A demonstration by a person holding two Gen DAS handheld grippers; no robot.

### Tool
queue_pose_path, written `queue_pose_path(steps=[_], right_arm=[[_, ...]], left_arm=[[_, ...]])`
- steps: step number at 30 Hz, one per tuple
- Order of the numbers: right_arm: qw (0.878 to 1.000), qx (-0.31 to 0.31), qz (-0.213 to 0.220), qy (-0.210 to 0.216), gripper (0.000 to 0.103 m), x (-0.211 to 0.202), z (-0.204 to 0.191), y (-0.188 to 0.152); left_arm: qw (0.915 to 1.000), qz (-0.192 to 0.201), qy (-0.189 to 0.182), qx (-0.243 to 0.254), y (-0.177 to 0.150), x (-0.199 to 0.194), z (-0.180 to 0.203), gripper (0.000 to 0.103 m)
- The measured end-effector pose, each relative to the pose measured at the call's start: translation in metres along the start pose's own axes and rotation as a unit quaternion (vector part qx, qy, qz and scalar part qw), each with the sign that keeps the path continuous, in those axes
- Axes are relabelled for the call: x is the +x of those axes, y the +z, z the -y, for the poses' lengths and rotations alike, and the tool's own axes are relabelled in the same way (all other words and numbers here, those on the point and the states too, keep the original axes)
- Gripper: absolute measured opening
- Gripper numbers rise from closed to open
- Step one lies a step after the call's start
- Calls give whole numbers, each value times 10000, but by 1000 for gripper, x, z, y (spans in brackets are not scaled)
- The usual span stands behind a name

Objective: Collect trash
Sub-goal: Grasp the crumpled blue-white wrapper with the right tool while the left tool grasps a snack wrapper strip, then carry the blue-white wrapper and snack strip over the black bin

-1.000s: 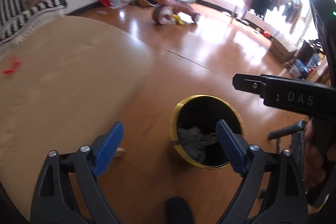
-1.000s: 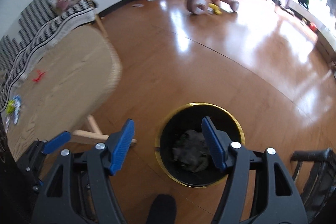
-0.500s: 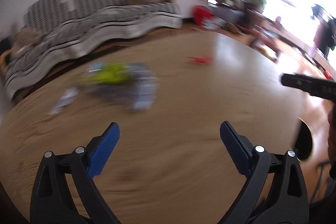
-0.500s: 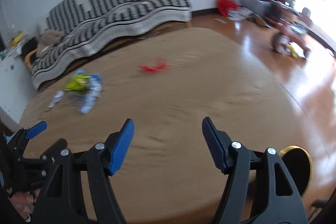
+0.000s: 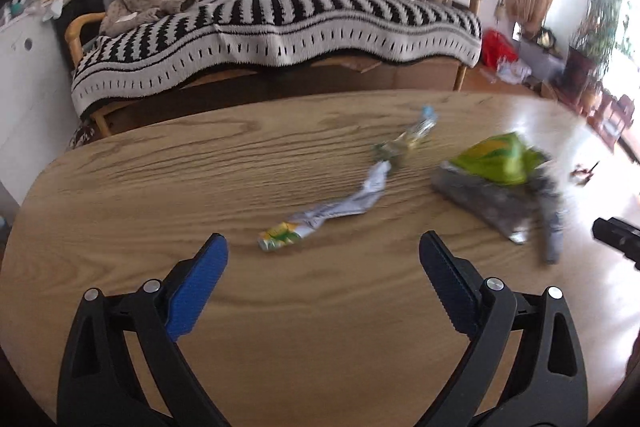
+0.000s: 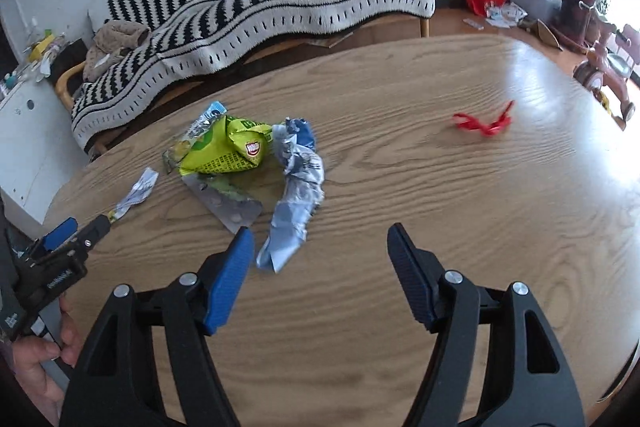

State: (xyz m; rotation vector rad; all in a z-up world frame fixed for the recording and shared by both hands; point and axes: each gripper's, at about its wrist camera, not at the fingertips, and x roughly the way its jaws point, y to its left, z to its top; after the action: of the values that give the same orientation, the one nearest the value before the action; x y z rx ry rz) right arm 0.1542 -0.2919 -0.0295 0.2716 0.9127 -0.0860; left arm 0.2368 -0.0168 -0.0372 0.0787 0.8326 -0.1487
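Trash lies on an oval wooden table (image 5: 120, 187) (image 6: 480, 227). A twisted white and yellow wrapper (image 5: 324, 215) (image 6: 134, 195) sits just ahead of my left gripper (image 5: 322, 259), which is open and empty. Right of it lie a green snack bag (image 5: 496, 159) (image 6: 228, 151), a silver blister pack (image 6: 228, 205) and a crumpled blue-white wrapper (image 6: 296, 195). My right gripper (image 6: 320, 247) hovers open and empty just near of the blue-white wrapper. A red scrap (image 6: 484, 123) lies farther right.
A sofa under a black-and-white striped blanket (image 5: 280, 19) (image 6: 256, 7) stands behind the table. A tricycle (image 6: 608, 67) and clutter sit on the floor at the right. A hand (image 6: 36, 367) holds the left gripper at the table's near left edge.
Both grippers swung away from the gold-rimmed bin on the floor and now point down at the table with the trash. Both stayed open and empty.
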Motion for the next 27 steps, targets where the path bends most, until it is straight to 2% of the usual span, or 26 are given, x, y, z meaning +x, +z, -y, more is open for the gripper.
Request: queue_pose_path(steps=[3,8,11,12,14,15,17,19,27], right_arm=[[9999,68,-139,-75,63,25,-4,0],[9996,-78,-229,-155,56,49,-8,3],[9993,-243,-235,-145,38,53,-12,7],[9992,-288,-230,-169,33,54,-13,7],[9990,-367,-238,-88,23,55,-12,8],[9990,-354,-256,-31,15,55,-12,8],[9991,-274,-310,94,13,55,-9,8],[9990,-198,-341,195,12,53,-5,8],[9995,-245,-55,206,12,8,8,3]], left_arm=[[9995,-134,95,284,5,23,-1,93],[9976,-350,3,597,15,47,3,93],[9969,-427,44,667,15,56,4,92],[9973,-422,-55,593,15,58,3,90],[9977,-436,-283,436,17,59,3,68],[9979,-402,-243,446,17,57,6,61],[9973,-379,-277,570,18,52,14,31],[9971,-395,-154,636,15,50,19,8],[9989,-385,-233,132,-4,19,15,8]])
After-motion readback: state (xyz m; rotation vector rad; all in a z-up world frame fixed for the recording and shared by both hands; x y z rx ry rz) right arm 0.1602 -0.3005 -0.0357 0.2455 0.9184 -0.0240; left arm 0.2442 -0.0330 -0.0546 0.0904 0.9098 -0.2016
